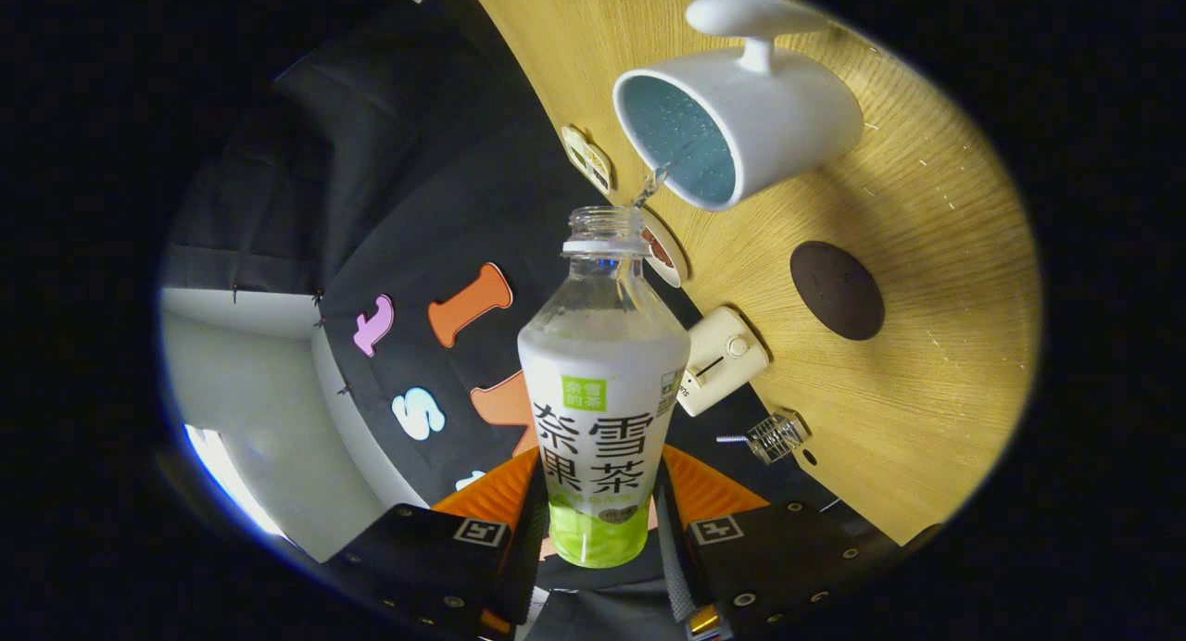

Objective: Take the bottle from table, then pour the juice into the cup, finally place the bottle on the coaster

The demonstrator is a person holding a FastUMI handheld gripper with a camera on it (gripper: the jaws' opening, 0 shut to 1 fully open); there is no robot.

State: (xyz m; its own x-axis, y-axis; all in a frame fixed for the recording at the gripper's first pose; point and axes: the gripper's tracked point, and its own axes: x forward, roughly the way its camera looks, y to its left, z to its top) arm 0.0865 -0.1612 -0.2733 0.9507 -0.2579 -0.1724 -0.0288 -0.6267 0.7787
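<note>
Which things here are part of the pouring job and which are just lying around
Job: gripper, shut on the bottle, tipped and pouring; white cup receiving the stream; dark round coaster beyond, bare.

Lying about: white boxy device with a knob; small clear holder; round stickers at the table edge.

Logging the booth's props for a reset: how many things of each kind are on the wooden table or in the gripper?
Clear plastic bottles, held between the fingers: 1
White ceramic cups: 1
Dark round coasters: 1
Small white box devices: 1
Total: 4
</note>
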